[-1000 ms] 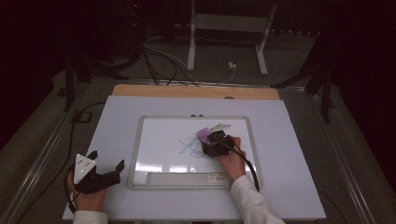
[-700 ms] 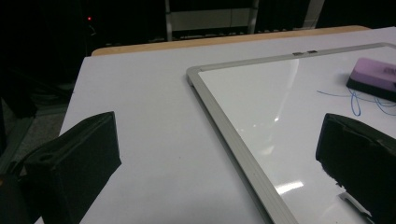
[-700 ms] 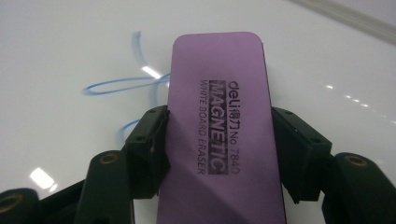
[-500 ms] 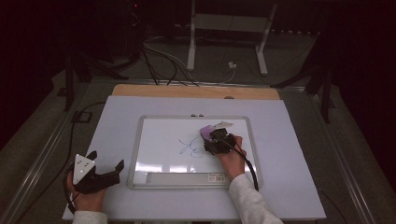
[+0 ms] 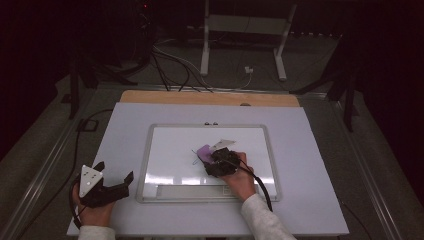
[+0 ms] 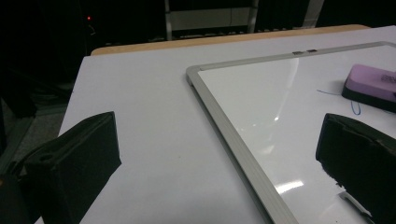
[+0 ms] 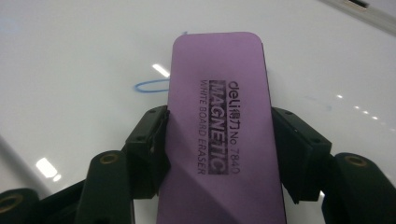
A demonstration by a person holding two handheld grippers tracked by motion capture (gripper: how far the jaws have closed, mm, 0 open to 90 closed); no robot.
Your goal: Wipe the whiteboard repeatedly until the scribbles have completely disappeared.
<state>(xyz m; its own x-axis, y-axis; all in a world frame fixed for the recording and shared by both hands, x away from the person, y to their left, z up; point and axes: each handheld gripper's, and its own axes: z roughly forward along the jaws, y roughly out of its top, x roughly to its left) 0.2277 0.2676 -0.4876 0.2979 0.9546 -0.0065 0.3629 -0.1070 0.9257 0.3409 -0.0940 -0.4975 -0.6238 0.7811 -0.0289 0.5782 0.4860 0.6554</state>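
Right gripper point(image 7: 219, 154) pinching purple eraser point(image 7: 219, 116) by its long sides, flat on whiteboard point(image 5: 165, 145) beside blue marks point(image 7: 152, 86). Left gripper point(image 5: 112, 182) spread wide, holding nothing, resting on counter point(image 5: 125, 125) left of whiteboard frame.

White table point(image 5: 125, 130), wooden strip point(image 5: 150, 96), cables point(image 5: 170, 60), metal stand point(image 5: 240, 25) behind

a purple magnetic whiteboard eraser point(image 7: 219, 126), a flat rounded rectangle with black print on its top and a dark underside, lies face up on the whiteboard point(image 5: 170, 150), near the board's middle. its long sides are clamped between two black jaws. a little blue pen line point(image 7: 152, 86) remains on the whiteboard just beside the eraser's far end.
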